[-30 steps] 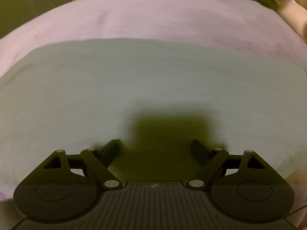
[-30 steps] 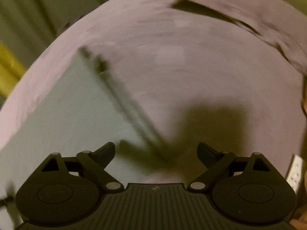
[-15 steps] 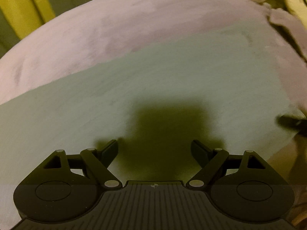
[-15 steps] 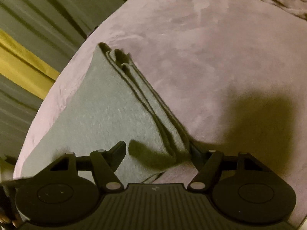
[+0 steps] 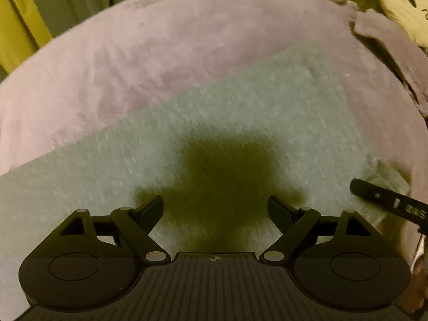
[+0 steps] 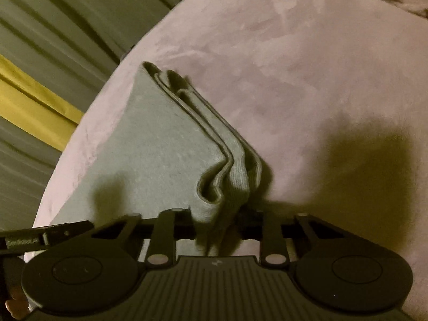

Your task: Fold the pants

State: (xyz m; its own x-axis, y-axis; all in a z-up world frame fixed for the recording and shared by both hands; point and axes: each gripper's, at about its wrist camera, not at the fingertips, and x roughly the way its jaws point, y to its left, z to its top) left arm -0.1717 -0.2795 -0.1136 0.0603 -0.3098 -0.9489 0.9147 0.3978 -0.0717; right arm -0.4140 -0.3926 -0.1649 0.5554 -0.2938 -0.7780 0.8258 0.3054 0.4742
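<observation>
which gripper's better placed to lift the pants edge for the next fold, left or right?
Right. The right gripper is closing with the bunched, layered edge of the pants between its jaws. The left gripper hangs open over flat fabric, gripping nothing.

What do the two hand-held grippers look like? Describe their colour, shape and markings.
Both look alike. The left hand-held gripper and the right hand-held gripper are matte black: two round discs beside a ribbed centre plate, slim link arms with pale round rivets, and a small white mark on the plate's front edge.
</observation>
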